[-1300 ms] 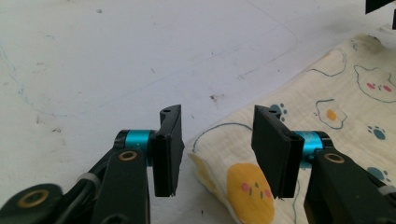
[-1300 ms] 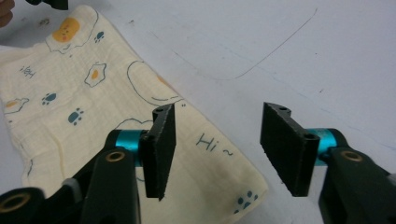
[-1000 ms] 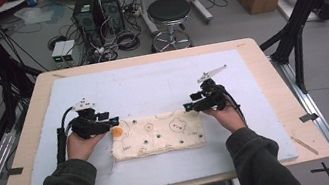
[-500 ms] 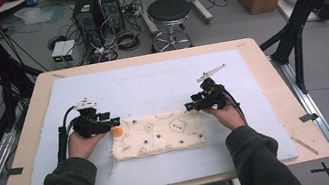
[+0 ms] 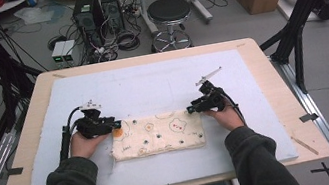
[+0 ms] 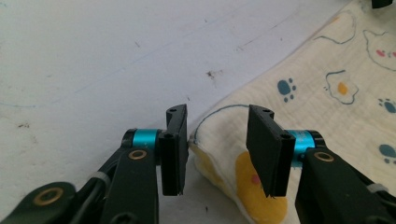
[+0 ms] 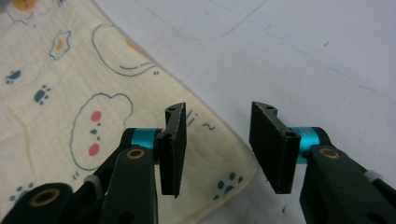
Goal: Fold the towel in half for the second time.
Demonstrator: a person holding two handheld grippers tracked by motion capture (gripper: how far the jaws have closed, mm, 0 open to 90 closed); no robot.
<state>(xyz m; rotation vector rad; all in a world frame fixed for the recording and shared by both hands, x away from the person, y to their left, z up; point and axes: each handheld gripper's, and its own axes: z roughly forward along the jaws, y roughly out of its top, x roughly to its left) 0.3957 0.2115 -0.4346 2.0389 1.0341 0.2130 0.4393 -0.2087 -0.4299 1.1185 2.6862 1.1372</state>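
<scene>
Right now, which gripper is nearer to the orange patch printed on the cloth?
Left. The left gripper straddles the folded cloth corner bearing the orange patch, jaws closing; the right gripper sits at the opposite end.

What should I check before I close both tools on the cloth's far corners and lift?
1. Folded cloth lies flat on the white mat: ok.
2. Left tool straddles its corner, jaws just closing, pads not yet pressing: ok.
3. Right tool straddles its corner, jaws just closing, not gripping: ok.
4. All cloth layers between the jaws: cannot tell.
5. Mat beyond the cloth bare: ok.
</scene>
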